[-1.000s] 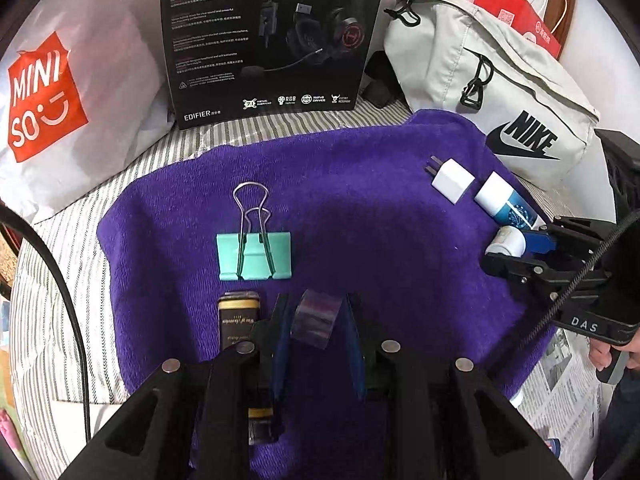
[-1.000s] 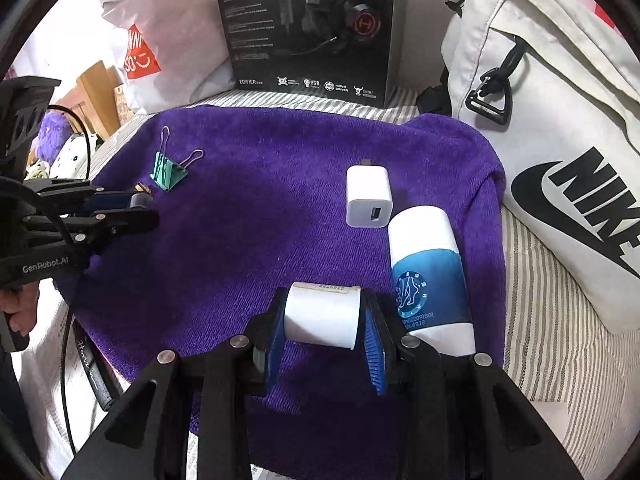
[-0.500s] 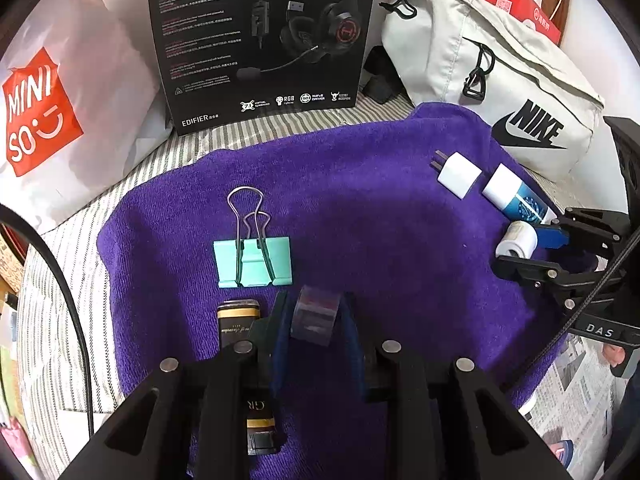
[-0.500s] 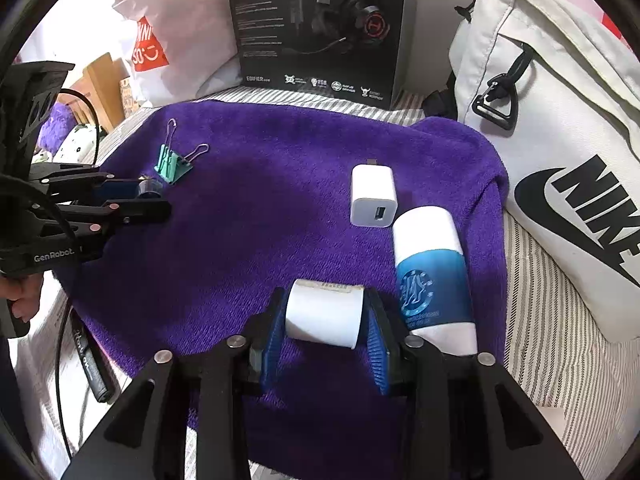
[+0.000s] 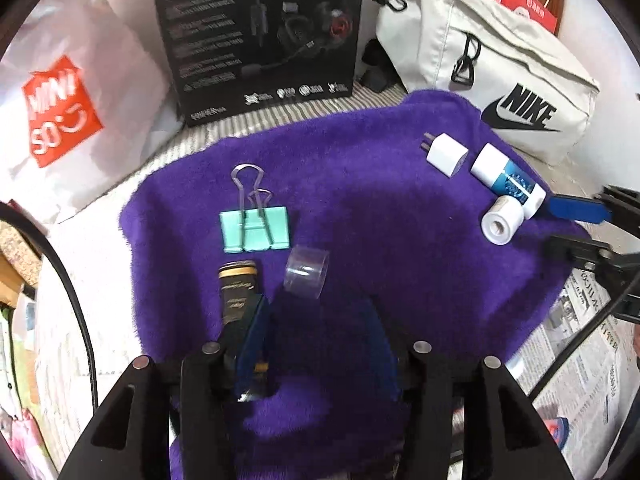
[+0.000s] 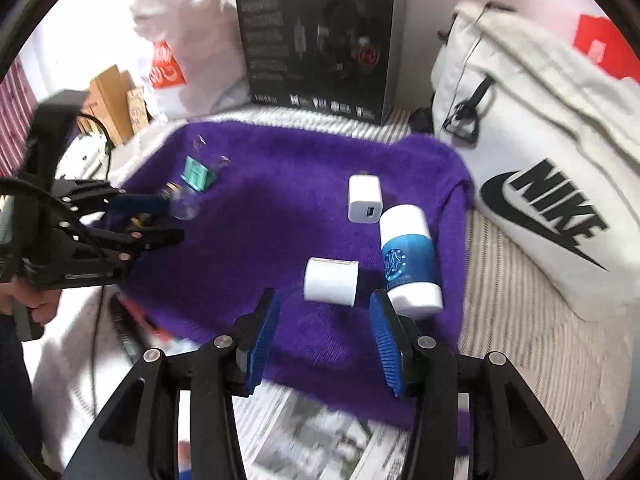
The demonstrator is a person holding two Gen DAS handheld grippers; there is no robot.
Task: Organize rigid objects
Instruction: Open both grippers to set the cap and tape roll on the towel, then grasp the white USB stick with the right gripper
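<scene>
On the purple towel [image 5: 360,208] lie a clear tape roll [image 5: 306,272], a mint binder clip [image 5: 255,227] and a black-and-gold tube [image 5: 237,292] at the left. At the right lie a white charger [image 6: 364,199], a blue-and-white bottle [image 6: 408,258] and a white roll [image 6: 331,286]. My left gripper [image 5: 318,344] is open, just behind the clear roll. My right gripper [image 6: 326,340] is open, just behind the white roll [image 5: 501,225].
A black headphone box [image 5: 260,36] and a white Miniso bag [image 5: 76,92] stand at the back. A grey Nike bag [image 6: 540,184] lies at the right. Newspaper [image 6: 320,432] lies under the towel's near edge.
Both grippers have opened and drawn back. The clear roll and the white roll, held before, now lie free on the towel.
</scene>
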